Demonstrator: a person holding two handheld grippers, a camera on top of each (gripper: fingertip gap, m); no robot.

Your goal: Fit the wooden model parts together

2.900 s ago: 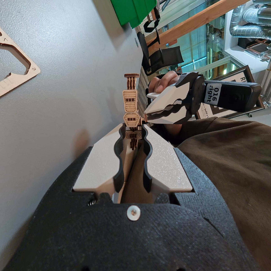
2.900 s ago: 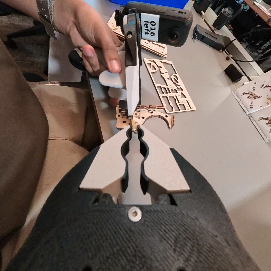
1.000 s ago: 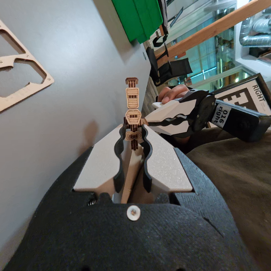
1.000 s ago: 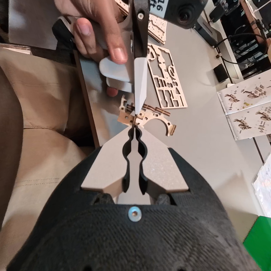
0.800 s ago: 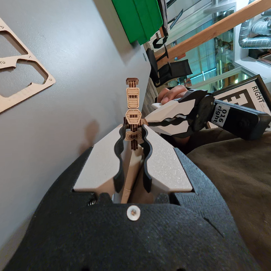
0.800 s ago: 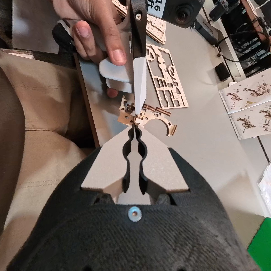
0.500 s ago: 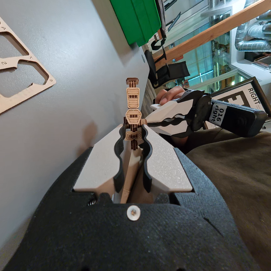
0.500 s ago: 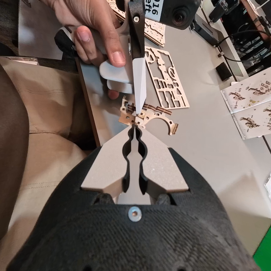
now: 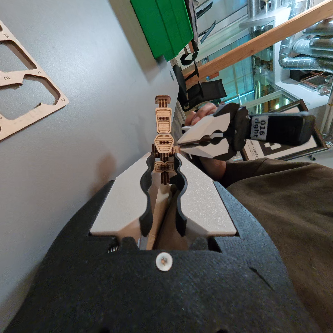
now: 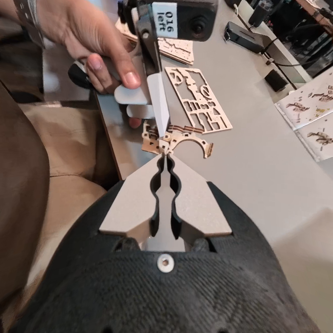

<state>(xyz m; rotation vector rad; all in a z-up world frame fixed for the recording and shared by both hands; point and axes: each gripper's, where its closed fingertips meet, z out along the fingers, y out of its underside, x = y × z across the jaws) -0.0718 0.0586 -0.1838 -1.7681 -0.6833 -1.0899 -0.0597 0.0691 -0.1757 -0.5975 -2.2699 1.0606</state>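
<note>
The wooden model (image 9: 163,144) is a narrow plywood assembly with engraved plates. My left gripper (image 9: 163,155) is shut on its lower end and holds it over the table edge. In the right wrist view the model (image 10: 180,142) shows side-on, with an arched piece (image 10: 203,146) reaching right. The left gripper (image 10: 162,133) comes down onto it from above. My right gripper (image 10: 164,155) is shut on a small wooden part at the model's side. In the left wrist view its tips (image 9: 180,146) meet a peg (image 9: 177,149) on the model's right flank.
A cut-out plywood sheet (image 10: 198,100) and a stack of sheets (image 10: 176,48) lie on the grey table (image 10: 252,162). Printed instruction pages (image 10: 310,111) are at the right, black boxes (image 10: 243,41) at the back. A green bin (image 9: 162,27) and another cut-out sheet (image 9: 27,108) show in the left wrist view.
Both grippers keep their hold on the model. The held pair has shifted and tilted a little, so the table and background have slid in both views.
</note>
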